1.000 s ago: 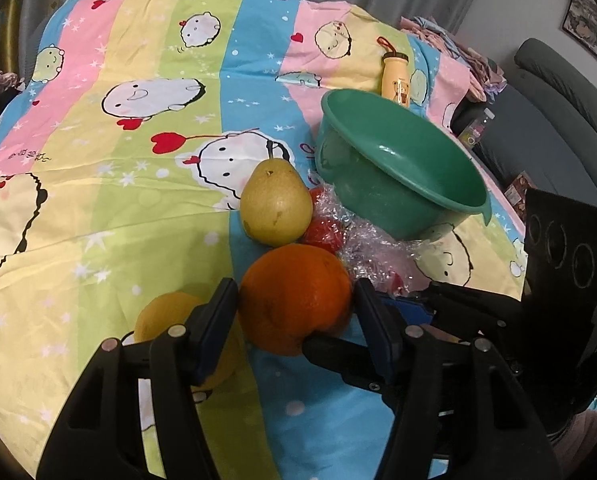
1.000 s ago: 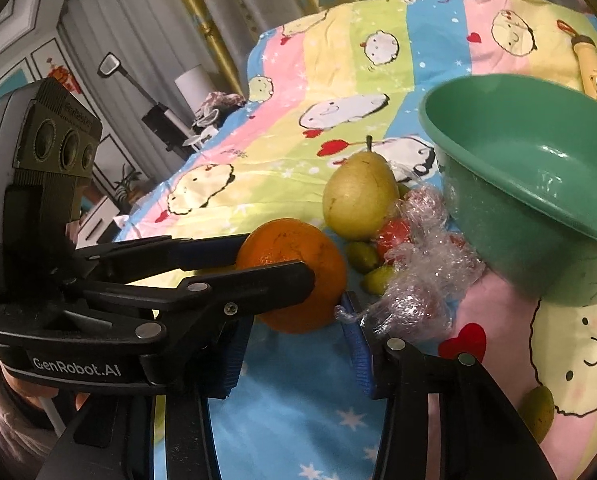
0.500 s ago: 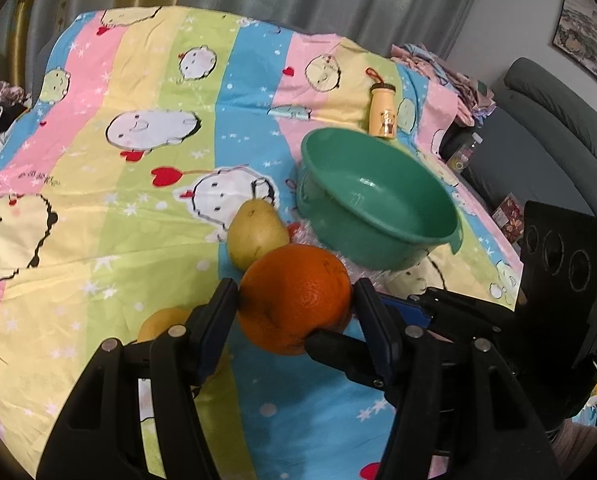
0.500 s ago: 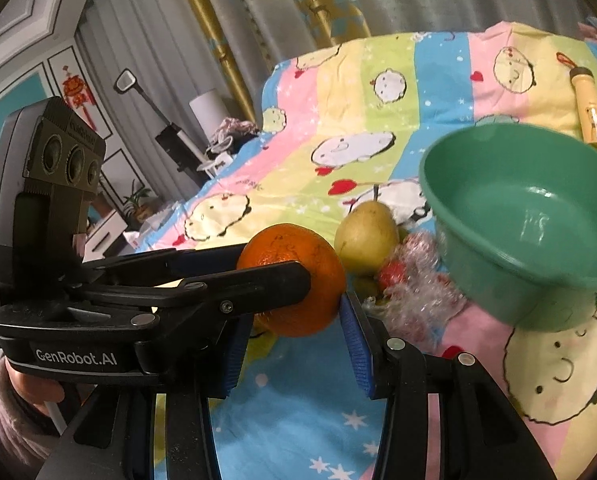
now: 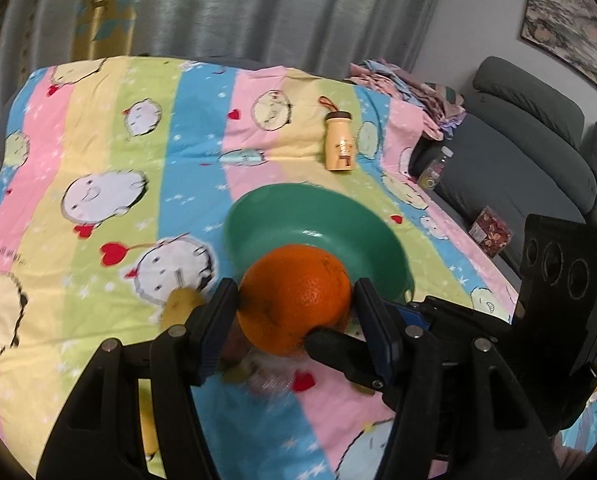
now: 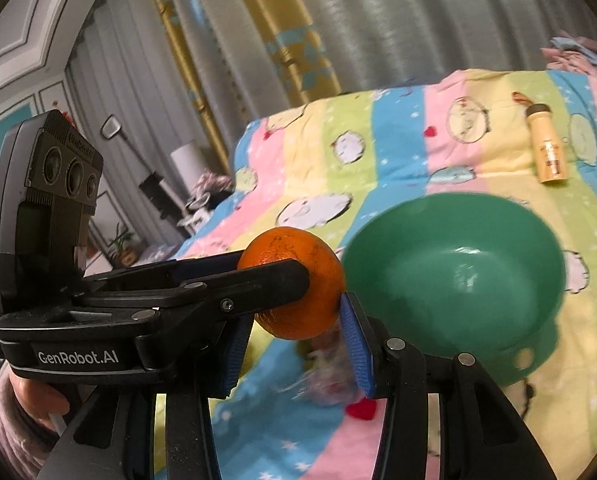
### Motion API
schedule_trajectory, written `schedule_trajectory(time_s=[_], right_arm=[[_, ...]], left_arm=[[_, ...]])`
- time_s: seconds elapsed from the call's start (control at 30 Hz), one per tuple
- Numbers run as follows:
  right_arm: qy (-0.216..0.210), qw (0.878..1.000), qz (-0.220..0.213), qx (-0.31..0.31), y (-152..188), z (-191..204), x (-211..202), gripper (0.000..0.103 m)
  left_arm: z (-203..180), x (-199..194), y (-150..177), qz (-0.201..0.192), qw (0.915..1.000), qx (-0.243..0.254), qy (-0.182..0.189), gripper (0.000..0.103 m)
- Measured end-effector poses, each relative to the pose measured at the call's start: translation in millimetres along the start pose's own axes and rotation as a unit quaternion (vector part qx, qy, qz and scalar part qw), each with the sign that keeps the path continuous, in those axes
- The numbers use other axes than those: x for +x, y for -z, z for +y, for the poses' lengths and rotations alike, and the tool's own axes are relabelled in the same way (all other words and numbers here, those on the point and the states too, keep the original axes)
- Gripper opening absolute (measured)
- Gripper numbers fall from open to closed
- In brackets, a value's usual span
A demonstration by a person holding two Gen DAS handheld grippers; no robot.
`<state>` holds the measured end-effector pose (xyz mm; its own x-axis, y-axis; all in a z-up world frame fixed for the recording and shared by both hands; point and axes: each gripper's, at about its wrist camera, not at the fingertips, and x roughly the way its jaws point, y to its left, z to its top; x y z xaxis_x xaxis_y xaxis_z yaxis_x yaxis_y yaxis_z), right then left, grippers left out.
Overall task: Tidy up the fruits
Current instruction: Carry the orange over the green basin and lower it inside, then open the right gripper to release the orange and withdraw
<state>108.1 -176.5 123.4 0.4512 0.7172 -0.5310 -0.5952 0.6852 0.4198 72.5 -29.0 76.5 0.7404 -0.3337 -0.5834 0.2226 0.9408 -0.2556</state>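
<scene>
My left gripper [image 5: 294,320] is shut on an orange [image 5: 296,298] and holds it in the air, just in front of the green bowl [image 5: 318,224]. The orange [image 6: 292,282] and the left gripper also show in the right wrist view, left of the bowl [image 6: 458,276]. My right gripper [image 6: 296,344] is open and empty, below and beside the orange. A pear [image 5: 180,302] lies on the bed, partly hidden by my left finger. A clear plastic bag of small fruits [image 6: 326,376] lies blurred under the grippers.
The striped cartoon bedsheet [image 5: 98,208] covers the bed. A small beige bottle [image 5: 338,140] lies beyond the bowl. A grey sofa [image 5: 530,152] stands to the right with a red box [image 5: 490,232]. Curtains hang behind.
My left gripper lifted the orange off the bed and carried it up toward the bowl. The right gripper rose along with it, staying open.
</scene>
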Motion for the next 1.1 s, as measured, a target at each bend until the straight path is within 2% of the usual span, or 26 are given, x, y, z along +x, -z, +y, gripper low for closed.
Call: schedule_trajectory(time_s=[0.27,0.53,0.7,0.87,1.0,1.03,1.1], right_arm=[[0.023,0.999,-0.002,0.039,-5.8,-41.8,-8.9,0.047],[0.045,0.996,0.033,0.066,-0.4,-63.6,2.4,0.047],[0.062,0.995,0.047,0.064,1.3,-67.7,3.8,0.047],[0.062,0.994,0.047,0.071,2.6,-71.0,3.3,0.047],[0.057,0.996,0.036,0.063,0.9,-66.1,0.3,0.047],[0.061,0.996,0.034,0.059,0.8,-64.8,-0.7,0.047],[0.069,0.996,0.031,0.057,0.9,-64.3,-2.3,0.049]], left_arm=[[-18.8,38.5,-15.6,0.032,0.9992,0.014,0.022,0.060],[-14.0,75.0,-14.1,0.082,0.9957,-0.016,0.040,0.060],[-15.8,84.8,-12.0,0.099,0.9935,-0.035,0.044,0.061],[-18.7,87.2,-12.5,0.102,0.9936,-0.035,0.033,0.060],[-20.5,82.3,-15.5,0.087,0.9949,-0.036,0.037,0.062],[-22.3,80.0,-16.2,0.082,0.9957,-0.032,0.031,0.063],[-24.6,74.7,-17.6,0.071,0.9970,-0.022,0.022,0.072]])
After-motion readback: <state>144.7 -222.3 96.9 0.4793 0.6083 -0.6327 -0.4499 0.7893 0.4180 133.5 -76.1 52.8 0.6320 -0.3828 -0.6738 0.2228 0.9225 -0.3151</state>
